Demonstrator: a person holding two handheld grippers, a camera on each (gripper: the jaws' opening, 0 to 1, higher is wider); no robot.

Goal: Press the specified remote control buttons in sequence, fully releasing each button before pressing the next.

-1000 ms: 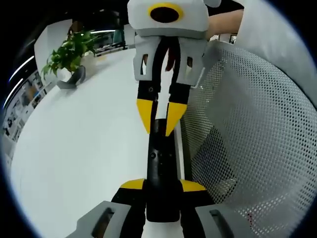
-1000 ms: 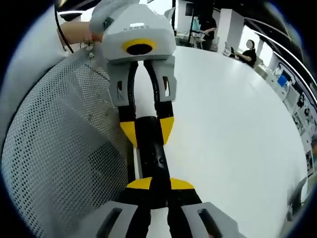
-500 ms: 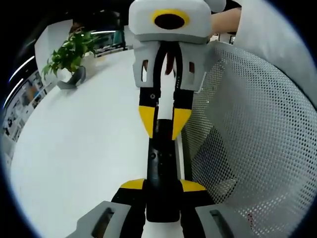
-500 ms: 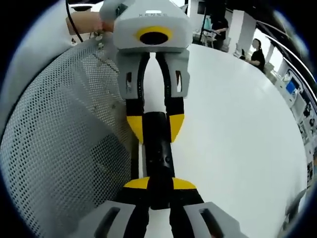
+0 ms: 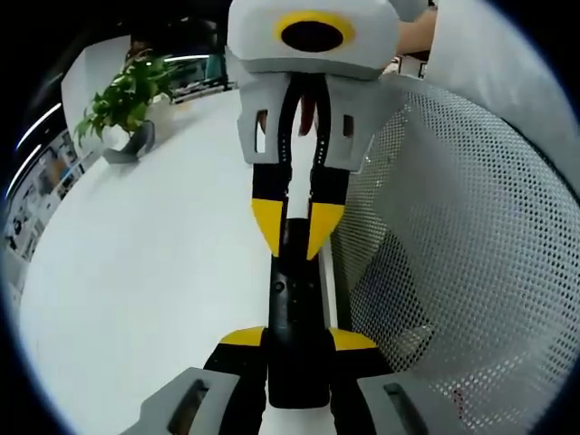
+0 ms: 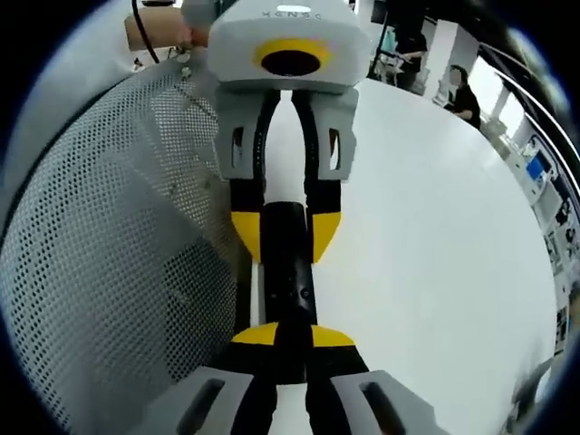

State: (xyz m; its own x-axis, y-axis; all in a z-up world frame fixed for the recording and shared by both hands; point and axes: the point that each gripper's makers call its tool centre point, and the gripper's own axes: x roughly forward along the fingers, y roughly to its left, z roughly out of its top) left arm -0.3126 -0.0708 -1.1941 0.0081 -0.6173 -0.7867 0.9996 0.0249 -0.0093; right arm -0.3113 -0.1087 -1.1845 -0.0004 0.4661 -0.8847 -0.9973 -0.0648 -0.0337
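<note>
A black remote (image 5: 294,317) lies lengthwise over the white table (image 5: 154,272). My left gripper (image 5: 296,340) is shut on its near end, with the yellow pads (image 5: 240,337) pressed against both sides. My right gripper (image 5: 295,231) comes in from the top of the left gripper view. Its jaws are drawn close together and its yellow fingertips (image 5: 268,227) rest on the remote's far end. In the right gripper view the remote (image 6: 288,272) runs from my right gripper (image 6: 293,337) up to the left gripper (image 6: 285,237), which clamps its other end. A small button (image 5: 280,286) shows on the remote's top.
A white mesh chair back (image 5: 453,254) stands close beside the remote and appears again as mesh (image 6: 109,254) in the right gripper view. A potted plant (image 5: 122,109) sits at the table's far edge. A person (image 6: 458,86) sits in the background.
My right gripper has slid a little further along the remote toward the left gripper. The left gripper keeps its hold.
</note>
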